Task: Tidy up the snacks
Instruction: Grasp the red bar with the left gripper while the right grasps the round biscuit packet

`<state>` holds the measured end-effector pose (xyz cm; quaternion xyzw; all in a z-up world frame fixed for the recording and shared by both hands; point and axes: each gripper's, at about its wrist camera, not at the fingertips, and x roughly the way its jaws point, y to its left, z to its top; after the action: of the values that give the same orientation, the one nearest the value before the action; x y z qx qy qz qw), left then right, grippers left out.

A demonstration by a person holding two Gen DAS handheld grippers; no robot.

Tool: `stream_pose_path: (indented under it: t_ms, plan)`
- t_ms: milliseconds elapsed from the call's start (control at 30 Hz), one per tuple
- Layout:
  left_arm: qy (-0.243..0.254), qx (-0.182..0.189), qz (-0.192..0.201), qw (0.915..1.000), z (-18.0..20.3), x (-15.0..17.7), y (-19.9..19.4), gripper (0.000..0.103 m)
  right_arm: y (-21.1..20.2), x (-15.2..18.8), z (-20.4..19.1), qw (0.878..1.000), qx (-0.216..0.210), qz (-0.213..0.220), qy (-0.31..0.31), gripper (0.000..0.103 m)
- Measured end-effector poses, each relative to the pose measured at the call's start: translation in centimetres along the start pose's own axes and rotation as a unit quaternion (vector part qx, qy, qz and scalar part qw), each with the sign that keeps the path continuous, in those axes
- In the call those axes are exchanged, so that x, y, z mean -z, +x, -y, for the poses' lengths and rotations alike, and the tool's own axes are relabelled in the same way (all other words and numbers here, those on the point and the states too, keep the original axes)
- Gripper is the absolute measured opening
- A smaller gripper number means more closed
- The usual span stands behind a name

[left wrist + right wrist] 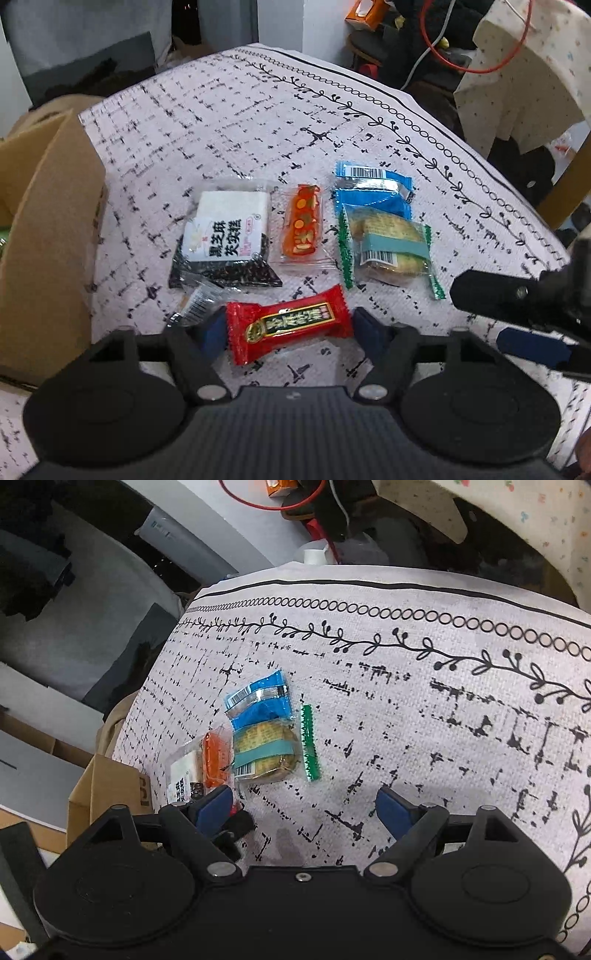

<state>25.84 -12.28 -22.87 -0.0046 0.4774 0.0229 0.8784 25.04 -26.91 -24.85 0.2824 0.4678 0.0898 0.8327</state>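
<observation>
**Mia:** What is on the worktop (pixel 229 110)?

**Ben:** Snacks on a white cloth with black marks. A red candy bar (pixel 288 325) lies nearest, right between the blue pads of the left hand-held gripper (pixel 286 330).

**Mia:** Is it squeezing the bar?

**Ben:** The left pad (pixel 212 332) sits at the wrapper's left end and the other pad sits just beside its right end. The gap is about as wide as the bar. I cannot tell if the pads press on it yet (the bar lies flat on the cloth).

**Mia:** And the other snacks?

**Ben:** Behind the bar is a black and white cake pack (pixel 225 243). A small clear wrapper (pixel 195 302) pokes out at its near corner. Next to the pack is an orange sweet (pixel 301 223) in a clear wrapper. Then comes a blue pack (pixel 373 190), and a cookie pack with green edges (pixel 388 251) lies partly on top of it.

**Mia:** Where is the right hand-held gripper (pixel 308 808)?

**Ben:** Off to the right side, low over the cloth. Its jaws stand wide apart and nothing is between them, only bare cloth. From its camera the cookie pack is ahead and a bit to the left.

**Mia:** What about that brown thing?

**Ben:** A cardboard box (pixel 51 229) stands at the left edge of the worktop, near the cake pack.
</observation>
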Motion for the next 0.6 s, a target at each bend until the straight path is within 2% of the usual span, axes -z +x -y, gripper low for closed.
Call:
stream_pose_path:
  t_ms: [33, 67, 167, 367, 600]
  plan:
    - [0.001, 0.000, 0.003, 1.0000, 0.0, 0.0, -0.1, 0.062, 0.1, 0.0, -0.1, 1.000, 0.000, 0.000, -0.003, 0.085]
    - [0.000, 0.002, 0.007, 1.0000, -0.1, 0.0, -0.3, 0.053, 0.3, -0.1, -0.2, 1.000, -0.001, 0.001, -0.005, 0.085]
    - [-0.001, 0.001, 0.013, 0.9999, -0.3, -0.2, -0.8, 0.048, 0.6, -0.2, -0.4, 1.000, 0.000, 0.005, -0.013, 0.085]
    - [-0.021, 0.005, 0.017, 0.9996, -1.1, -0.6, -1.4, 0.044, 1.3, -0.3, -1.3, 0.999, 0.006, 0.013, -0.036, 0.085]
    - [-0.049, 0.006, 0.045, 0.9978, -2.5, -1.7, -3.4, 0.044, 1.8, -0.5, -2.0, 0.998, 0.008, 0.019, -0.051, 0.084]
